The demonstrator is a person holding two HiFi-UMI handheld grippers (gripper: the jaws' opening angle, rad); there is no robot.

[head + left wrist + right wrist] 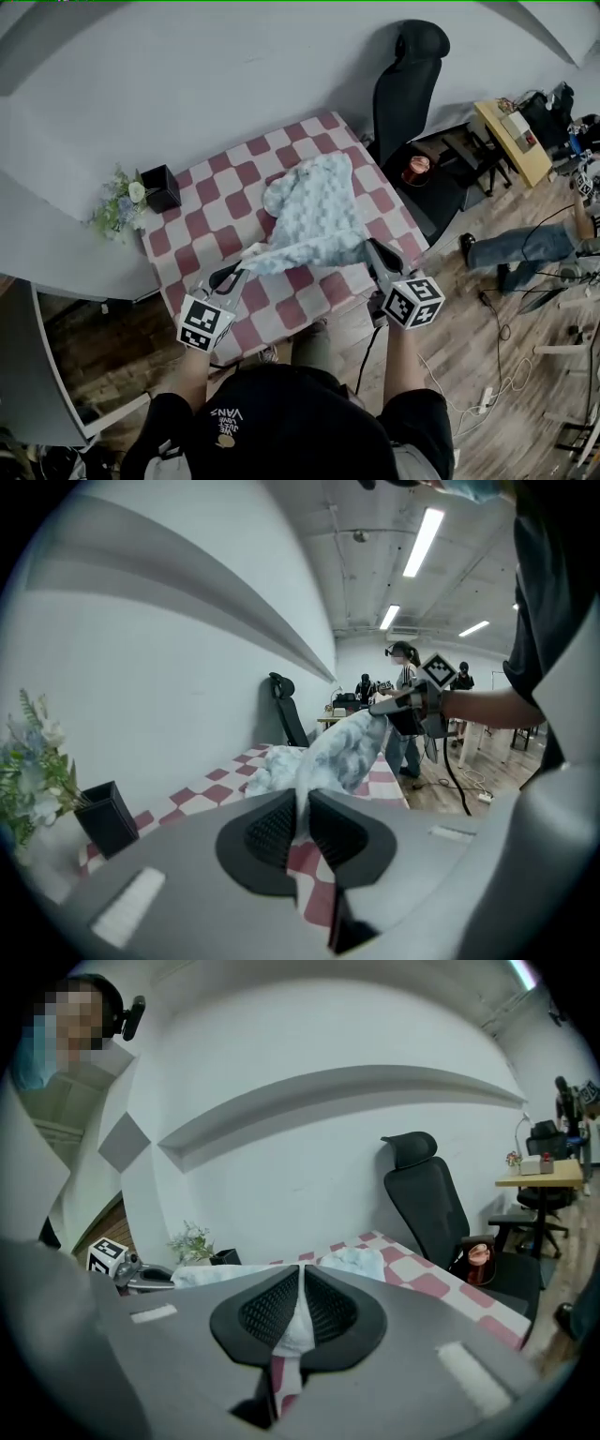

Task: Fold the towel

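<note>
Bright, even light is thrown from above by long white ceiling strip lights (pixel 424 538), which glare in the left gripper view. Only faint, soft shadows are cast on the red-and-white checked surface (pixel 202 220). The pale blue-and-white fluffy towel (pixel 314 211) is slightly washed out. Both gripper views are bent hard at the edges, with dark corners and a soft near foreground.

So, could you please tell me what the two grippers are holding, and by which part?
Both hold the towel: the left gripper and the right gripper each pinch one corner of its near edge.
</note>
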